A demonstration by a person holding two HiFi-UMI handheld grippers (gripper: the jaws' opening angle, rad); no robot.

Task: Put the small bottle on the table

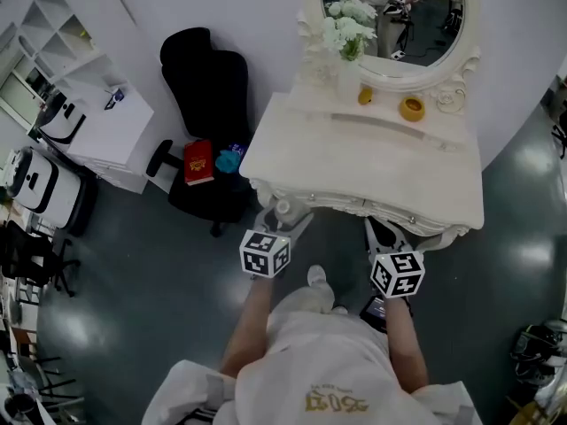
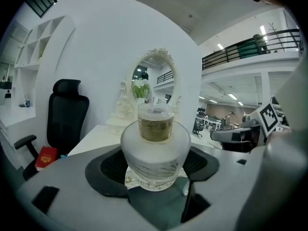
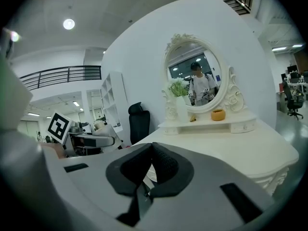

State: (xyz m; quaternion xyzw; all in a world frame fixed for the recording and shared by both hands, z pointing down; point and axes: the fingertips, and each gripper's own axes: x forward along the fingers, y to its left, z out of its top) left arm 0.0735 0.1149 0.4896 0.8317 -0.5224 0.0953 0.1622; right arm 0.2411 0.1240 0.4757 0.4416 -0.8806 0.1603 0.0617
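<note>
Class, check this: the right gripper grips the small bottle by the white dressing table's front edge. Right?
Not quite: the left gripper grips the small bottle, as the left gripper view shows; the right gripper is shut and empty. The bottle is indeed by the white dressing table's front edge.

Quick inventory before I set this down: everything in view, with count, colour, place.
small bottle: 1, frosted white, amber contents, between the left gripper's jaws
dressing table: 1, white, ahead of the person
mirror: 1, oval, white frame, at the table's back
flowers: 1 bunch, white, in front of the mirror, left
bowl: 1, yellow, on the table's rear shelf
office chair: 1, black, left of the table
book: 1, red, on the chair seat
cabinet: 1, white, far left
left gripper: 1, grey, shut on the small bottle
right gripper: 1, grey, shut, empty
</note>
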